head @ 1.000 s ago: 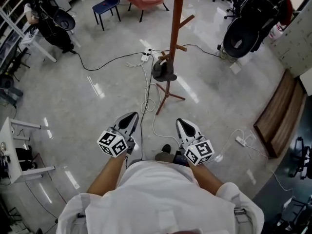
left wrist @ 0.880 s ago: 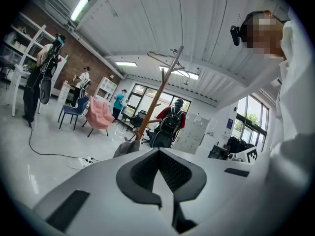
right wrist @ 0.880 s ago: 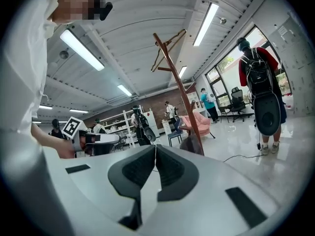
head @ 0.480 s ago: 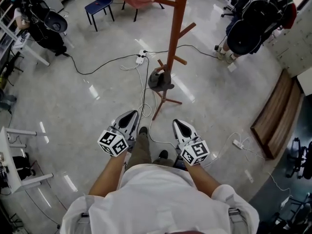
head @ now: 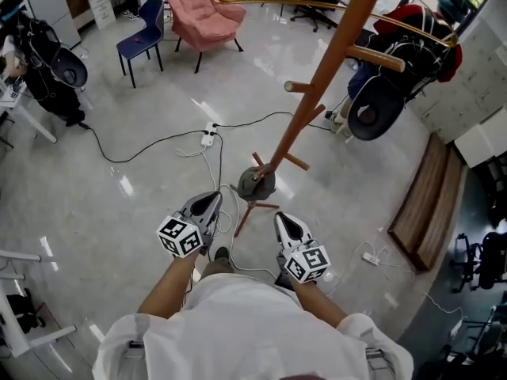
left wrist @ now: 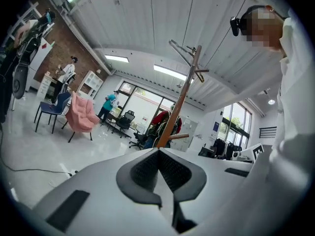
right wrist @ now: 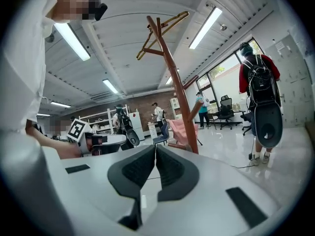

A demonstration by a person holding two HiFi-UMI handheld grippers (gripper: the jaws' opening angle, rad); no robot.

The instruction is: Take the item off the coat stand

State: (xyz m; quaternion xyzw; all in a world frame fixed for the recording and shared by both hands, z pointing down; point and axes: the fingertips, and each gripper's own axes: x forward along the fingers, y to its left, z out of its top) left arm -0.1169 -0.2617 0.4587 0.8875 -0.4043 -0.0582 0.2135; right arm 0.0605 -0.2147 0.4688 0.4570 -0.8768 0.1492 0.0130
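Note:
A brown wooden coat stand rises from its tripod base just ahead of me. A gold wire hanger hangs from its top pegs; the hanger also shows high in the right gripper view, and the stand's top in the left gripper view. Low on the pole sits a dark grey rounded thing. My left gripper and right gripper are held side by side at waist height, short of the stand. Both are shut with nothing between the pads.
A pink armchair and a blue chair stand at the back. Cables and a white power strip lie on the grey floor by the stand's base. A person with a large black bag stands at right, near a wooden board.
I have stepped closer to the stand: its base now lies just beyond the grippers, and the top with the hanger has come into view. Both grippers stay shut.

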